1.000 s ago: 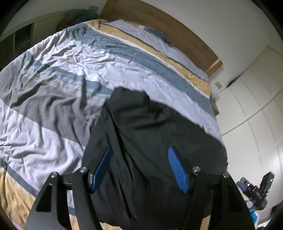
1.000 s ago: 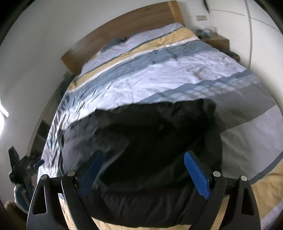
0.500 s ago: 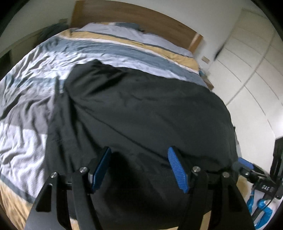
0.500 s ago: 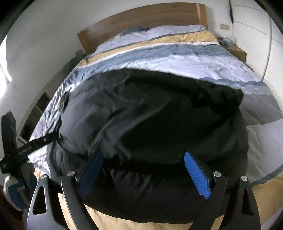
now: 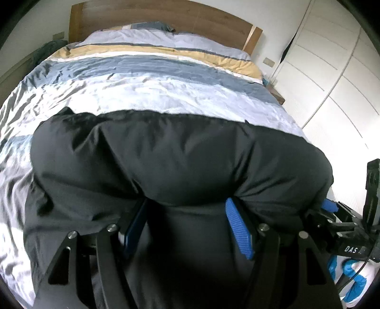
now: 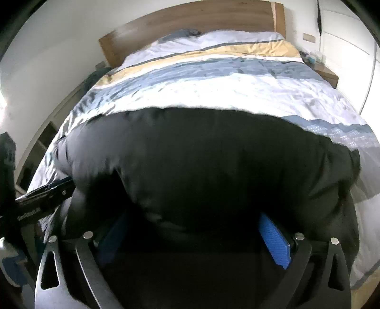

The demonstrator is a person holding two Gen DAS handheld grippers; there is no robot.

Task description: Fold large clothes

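A large black garment (image 5: 180, 154) lies spread across the near half of the bed, puffed up in a thick fold along its near edge. My left gripper (image 5: 185, 202) is open, its blue pads (image 5: 237, 228) apart and the fingertips tucked under that fold, with black cloth between them. My right gripper (image 6: 192, 214) has its jaws opening wide. The black garment (image 6: 213, 154) bulges between and over its tips, and the pads (image 6: 273, 240) do not press on it. Each gripper shows at the edge of the other's view, at the garment's two sides.
The bed carries a striped duvet (image 5: 166, 90) in white, blue, grey and yellow, with a wooden headboard (image 5: 166, 14) behind. White wardrobe doors (image 5: 332, 83) stand on the right, with a nightstand (image 6: 327, 73) beside the bed. Low shelving (image 6: 35, 154) runs along the left wall.
Both grippers have come down and in toward the garment's near edge, and their views have rolled level. The fold now covers the fingertips. The right jaws have spread wider.
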